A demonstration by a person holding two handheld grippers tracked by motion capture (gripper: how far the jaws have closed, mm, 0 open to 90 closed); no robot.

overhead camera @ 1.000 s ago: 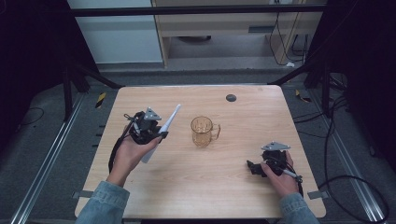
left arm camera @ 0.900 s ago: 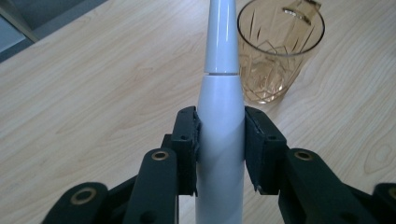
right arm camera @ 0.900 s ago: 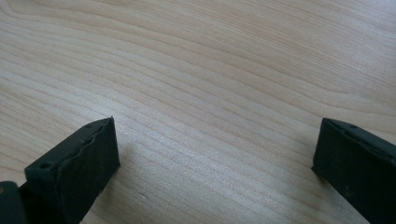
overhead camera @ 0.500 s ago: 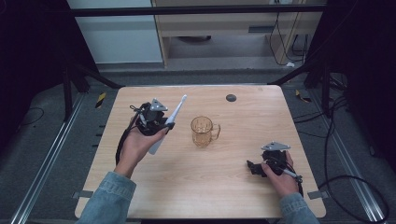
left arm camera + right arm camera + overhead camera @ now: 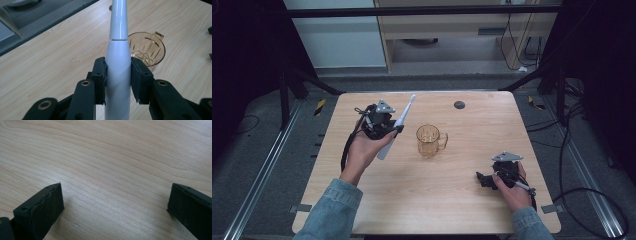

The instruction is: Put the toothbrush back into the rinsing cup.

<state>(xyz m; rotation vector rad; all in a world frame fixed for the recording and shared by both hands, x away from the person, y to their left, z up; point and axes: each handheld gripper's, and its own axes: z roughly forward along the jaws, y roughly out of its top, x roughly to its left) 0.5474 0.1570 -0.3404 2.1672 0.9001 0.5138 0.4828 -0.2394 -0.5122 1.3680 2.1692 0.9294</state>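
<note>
A white electric toothbrush (image 5: 398, 124) is clamped by its thick handle in my left gripper (image 5: 384, 127), held above the left half of the wooden table (image 5: 452, 200) with its thin end pointing away and up. In the left gripper view both pads (image 5: 100, 75) press the toothbrush handle (image 5: 117, 65). An amber glass mug (image 5: 429, 141) stands upright at mid-table, just right of the toothbrush; it shows behind the handle as the mug (image 5: 150, 50). My right gripper (image 5: 484, 180) rests low at the table's right front, open, with bare wood between its fingertips (image 5: 42, 207).
A small dark round disc (image 5: 459, 105) lies near the table's far edge. Metal frame rails and cables run along the floor on both sides. A cabinet stands beyond the far edge.
My left gripper has carried the toothbrush away from me and upward, closer to the mug's left side. The right gripper has stayed put.
</note>
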